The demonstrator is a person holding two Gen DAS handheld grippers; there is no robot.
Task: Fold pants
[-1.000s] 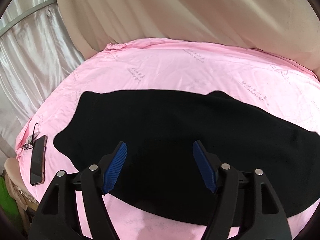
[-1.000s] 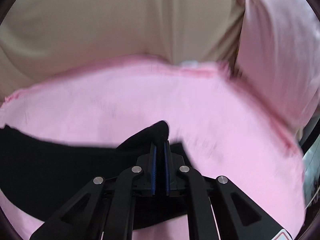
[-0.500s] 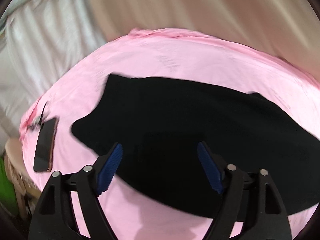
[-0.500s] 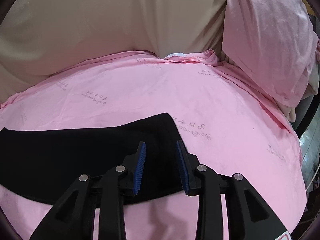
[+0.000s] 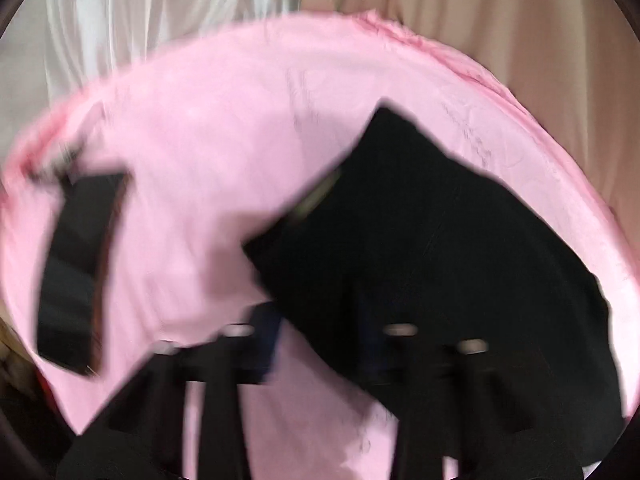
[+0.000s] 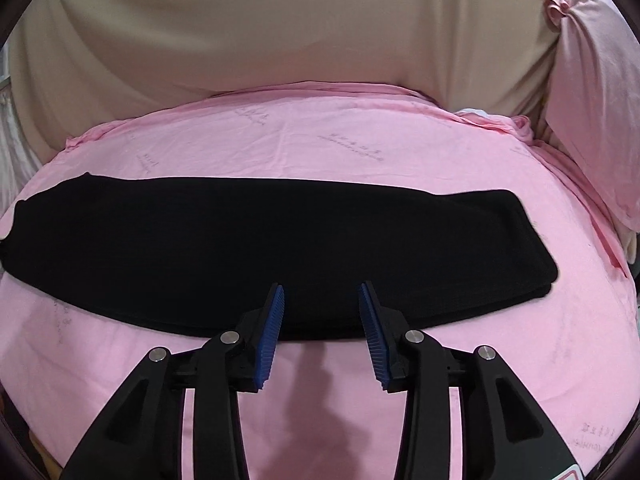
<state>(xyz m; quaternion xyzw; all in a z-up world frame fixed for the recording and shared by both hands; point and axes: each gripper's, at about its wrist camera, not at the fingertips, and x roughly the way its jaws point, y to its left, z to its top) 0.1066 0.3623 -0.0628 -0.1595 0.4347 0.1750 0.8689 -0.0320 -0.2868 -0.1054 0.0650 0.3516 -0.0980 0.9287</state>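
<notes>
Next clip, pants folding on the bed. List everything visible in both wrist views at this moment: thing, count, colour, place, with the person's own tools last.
pants: one, black, laid flat in a long strip across the bed, folded lengthwise.
bedsheet: one, pink with faint printed writing, covering the bed under the pants.
pillow: one, pink, at the far right end of the bed.
phone: one, dark, on the sheet left of the pants; blurred.
curtain: beige, hanging behind the bed.
second curtain: white, shiny, behind the bed's left end.
left claw: black with blue pads, near the pants' left end; very blurred, looks open.
right claw: black with blue pads, open, over the pants' near edge, holding nothing.
</notes>
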